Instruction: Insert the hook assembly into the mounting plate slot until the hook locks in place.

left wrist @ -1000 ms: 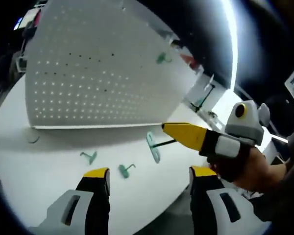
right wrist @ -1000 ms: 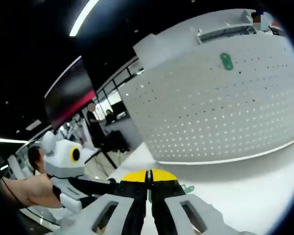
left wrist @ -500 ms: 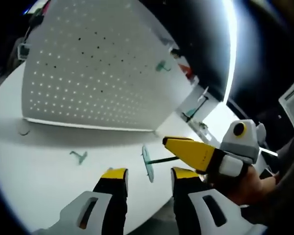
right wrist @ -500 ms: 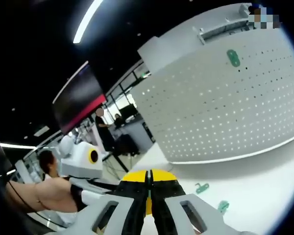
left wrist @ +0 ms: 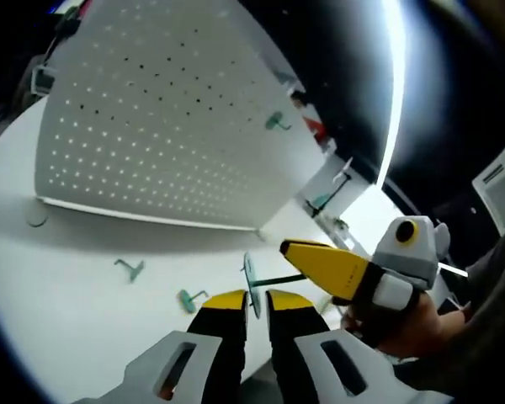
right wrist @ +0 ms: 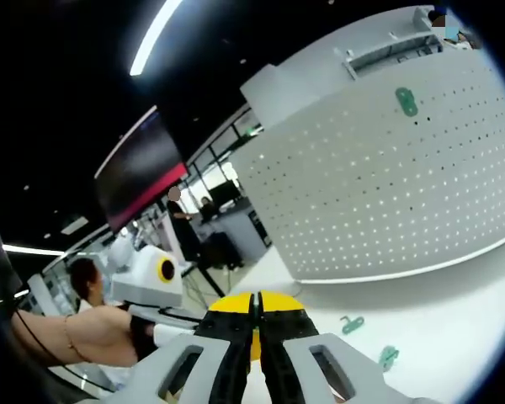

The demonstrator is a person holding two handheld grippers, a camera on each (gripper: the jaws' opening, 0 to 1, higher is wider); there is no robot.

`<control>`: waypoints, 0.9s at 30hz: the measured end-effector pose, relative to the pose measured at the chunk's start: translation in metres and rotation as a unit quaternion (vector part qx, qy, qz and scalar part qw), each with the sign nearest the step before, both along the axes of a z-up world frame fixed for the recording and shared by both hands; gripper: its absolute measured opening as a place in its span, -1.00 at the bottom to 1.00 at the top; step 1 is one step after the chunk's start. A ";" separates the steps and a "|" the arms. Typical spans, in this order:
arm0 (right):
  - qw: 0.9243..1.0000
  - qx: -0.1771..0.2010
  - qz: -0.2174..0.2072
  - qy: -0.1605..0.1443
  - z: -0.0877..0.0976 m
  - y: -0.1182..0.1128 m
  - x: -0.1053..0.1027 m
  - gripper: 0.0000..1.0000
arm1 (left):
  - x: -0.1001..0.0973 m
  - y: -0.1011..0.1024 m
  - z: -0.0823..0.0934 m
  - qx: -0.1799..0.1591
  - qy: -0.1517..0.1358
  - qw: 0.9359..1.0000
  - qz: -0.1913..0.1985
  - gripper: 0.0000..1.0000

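The right claw (left wrist: 299, 249), yellow-tipped, enters the left gripper view from the right. It grips the thin green rod of the green plastic hook assembly (left wrist: 251, 284), whose flat oval back-plate stands edge-on just ahead of the claw tip. In the right gripper view the right claw (right wrist: 254, 305) shows its jaws pressed together; the rod between them cannot be made out there. The left claw (left wrist: 251, 301) has its jaws nearly together at the lower edge of the back-plate. Whether they pinch it cannot be told.

The white perforated mounting plate (left wrist: 160, 109) stands upright on the white bench (left wrist: 59, 311), well apart from the held hook. One green hook (left wrist: 276, 122) already sits high on the plate. Two spare green hooks lie on the bench: one (left wrist: 130, 269) nearer the plate, one (left wrist: 188, 300) just beside the left claw.

Procedure for the step in hand, as judged:
1. Keep the rod clamped firmly in the right claw so that the back-plate does not rotate.
2. Use the left claw only to square the back-plate, then release.
3. Present the back-plate flat to the perforated face, its tabs aligned with a row of holes.
4. Press in and seat until it locks.
5. Avoid sweeping the spare hooks off the bench.
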State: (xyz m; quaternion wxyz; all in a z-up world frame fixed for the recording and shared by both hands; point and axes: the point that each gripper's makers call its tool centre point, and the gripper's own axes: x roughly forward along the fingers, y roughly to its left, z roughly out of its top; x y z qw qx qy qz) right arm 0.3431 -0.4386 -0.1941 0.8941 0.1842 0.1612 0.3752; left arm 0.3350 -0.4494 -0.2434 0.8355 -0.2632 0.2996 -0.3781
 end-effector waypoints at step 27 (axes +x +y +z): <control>1.000 0.011 -0.002 -0.003 0.005 -0.002 -0.004 -1.00 | -0.003 0.001 0.006 -0.013 -0.012 1.000 -0.003 -0.94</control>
